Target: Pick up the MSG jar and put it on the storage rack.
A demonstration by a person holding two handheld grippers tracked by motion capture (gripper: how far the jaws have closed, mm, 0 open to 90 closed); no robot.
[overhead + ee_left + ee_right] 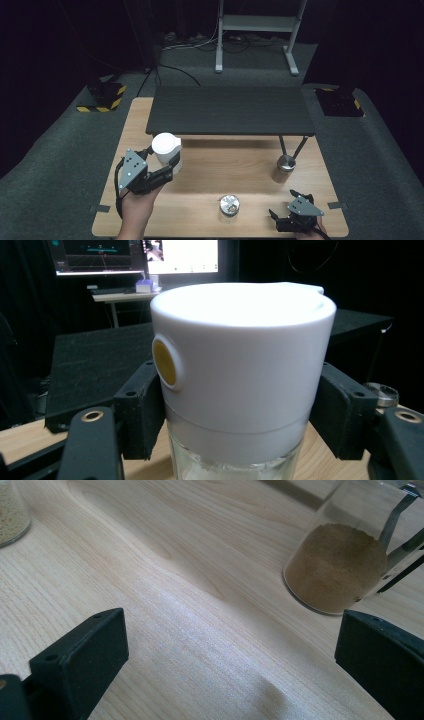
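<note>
At the table's left, the left hand (136, 202) reaches forward, carrying the left gripper (167, 165) whose 2 jaws are clamped on the white-lidded glass jar (240, 375), gripping its lid just beside the yellow button (165, 363). Mid-table stands 1 silver-capped jar (229, 206); farther right, 1 jar of brown powder (339, 565). At the near right corner the right gripper (283, 204) rests low over the wooden table (190, 610), jaws wide apart, holding nothing.
</note>
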